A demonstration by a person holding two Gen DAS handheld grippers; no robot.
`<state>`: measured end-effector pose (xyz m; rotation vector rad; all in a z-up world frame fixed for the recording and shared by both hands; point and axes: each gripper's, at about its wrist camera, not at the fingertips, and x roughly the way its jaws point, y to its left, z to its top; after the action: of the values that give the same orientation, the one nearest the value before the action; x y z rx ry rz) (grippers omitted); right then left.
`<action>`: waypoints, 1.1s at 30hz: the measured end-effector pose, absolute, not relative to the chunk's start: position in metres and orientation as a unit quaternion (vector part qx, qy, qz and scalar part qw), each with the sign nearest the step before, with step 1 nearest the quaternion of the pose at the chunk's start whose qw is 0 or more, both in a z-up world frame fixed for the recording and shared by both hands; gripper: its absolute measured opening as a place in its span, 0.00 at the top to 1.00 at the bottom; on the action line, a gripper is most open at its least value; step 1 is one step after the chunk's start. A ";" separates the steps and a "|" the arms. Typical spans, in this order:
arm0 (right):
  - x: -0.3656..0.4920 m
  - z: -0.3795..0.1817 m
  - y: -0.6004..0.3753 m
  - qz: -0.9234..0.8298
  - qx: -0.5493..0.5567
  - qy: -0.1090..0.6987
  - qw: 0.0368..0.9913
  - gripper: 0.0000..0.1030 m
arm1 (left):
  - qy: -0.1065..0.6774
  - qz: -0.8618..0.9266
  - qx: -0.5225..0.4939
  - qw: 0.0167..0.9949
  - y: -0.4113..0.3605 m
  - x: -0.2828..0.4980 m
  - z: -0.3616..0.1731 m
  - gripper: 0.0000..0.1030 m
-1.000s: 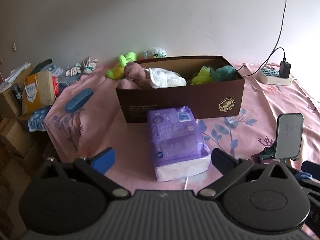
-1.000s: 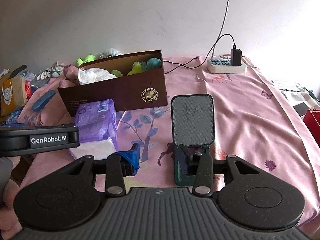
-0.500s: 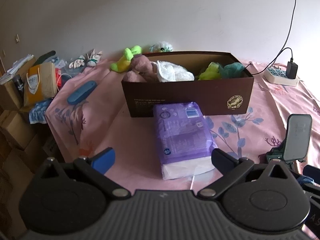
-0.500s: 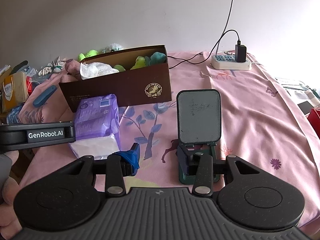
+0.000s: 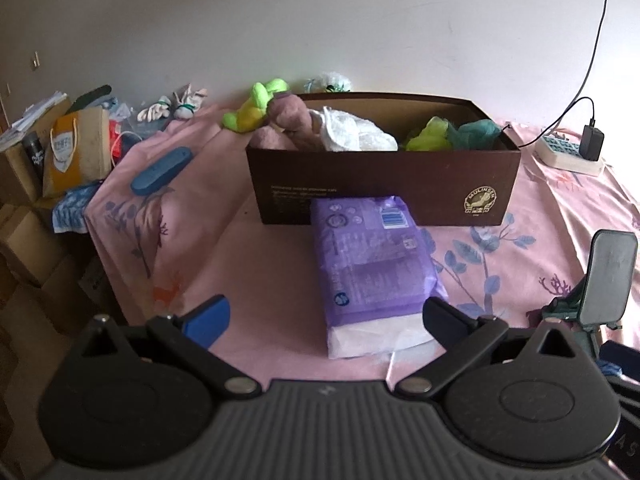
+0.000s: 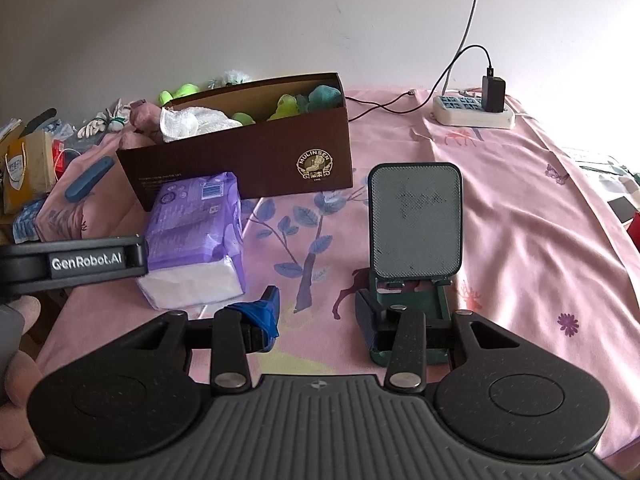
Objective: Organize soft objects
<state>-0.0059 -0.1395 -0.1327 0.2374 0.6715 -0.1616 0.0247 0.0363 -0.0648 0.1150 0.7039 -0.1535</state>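
Currently: both grippers spread, tissue pack on cloth before box

Left gripper: jaws wide apart, nothing between them. Blue pad on its left finger, black tip on the right. It hovers low over the pink cloth, aimed at the near end of the tissue pack. The right fingertip sits just beside the pack's near right corner; contact cannot be told.

Tissue pack: purple wrapper, white end facing the camera, lying flat on the cloth. Its far end is just in front of the box, touching or nearly so.

Box: brown cardboard, open top, gold emblem on the front wall. Inside, left to right: pink plush, white cloth, yellow-green toy, teal item. A green plush lies outside, behind the box's left corner.

Right gripper: fingers spread, holding nothing. Blue pad on the left finger. The right finger overlaps the base of the phone stand in view; contact unclear. Stand is dark green, its plate tilted back, to the right of the pack.

Right view also shows the left gripper's side bar across the pack's near end.

Other: power strip with a black plug at the far right of the cloth; blue case at far left.
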 end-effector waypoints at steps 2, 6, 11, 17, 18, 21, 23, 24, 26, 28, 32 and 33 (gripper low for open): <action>-0.004 -0.135 -0.141 -0.082 0.118 0.332 0.932 0.75 | 0.345 -0.078 0.059 0.933 0.035 0.025 -0.066 0.01; 0.000 -0.136 -0.143 -0.083 0.125 0.334 0.930 0.75 | 0.343 -0.079 0.068 0.934 0.034 0.022 -0.066 0.01; 0.003 -0.135 -0.140 -0.075 0.121 0.332 0.933 0.75 | 0.345 -0.074 0.068 0.933 0.036 0.023 -0.067 0.01; 0.006 -0.139 -0.141 -0.072 0.125 0.339 0.930 0.75 | 0.349 -0.063 0.066 0.933 0.039 0.028 -0.069 0.01; 0.006 -0.139 -0.141 -0.073 0.125 0.338 0.930 0.75 | 0.350 -0.062 0.066 0.932 0.039 0.028 -0.070 0.01; 0.006 -0.139 -0.142 -0.076 0.124 0.334 0.931 0.75 | 0.351 -0.061 0.067 0.932 0.038 0.030 -0.071 0.01; 0.007 -0.139 -0.143 -0.075 0.124 0.335 0.931 0.75 | 0.352 -0.062 0.068 0.932 0.037 0.030 -0.072 0.01; 0.008 -0.140 -0.143 -0.076 0.124 0.336 0.931 0.75 | 0.352 -0.061 0.068 0.932 0.037 0.031 -0.072 0.01; 0.009 -0.140 -0.143 -0.077 0.123 0.336 0.931 0.75 | 0.353 -0.062 0.066 0.931 0.037 0.032 -0.073 0.01; 0.009 -0.140 -0.143 -0.077 0.120 0.334 0.932 0.74 | 0.352 -0.062 0.066 0.932 0.038 0.032 -0.073 0.01; 0.010 -0.139 -0.143 -0.075 0.120 0.330 0.933 0.74 | 0.345 -0.060 0.073 0.934 0.037 0.036 -0.070 0.01; 0.011 -0.139 -0.143 -0.074 0.120 0.328 0.934 0.74 | 0.344 -0.061 0.072 0.934 0.037 0.037 -0.068 0.01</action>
<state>0.0108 -0.1426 -0.1385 0.2450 0.6715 -0.1517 0.0374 0.0370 -0.0684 0.1478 0.7028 -0.1244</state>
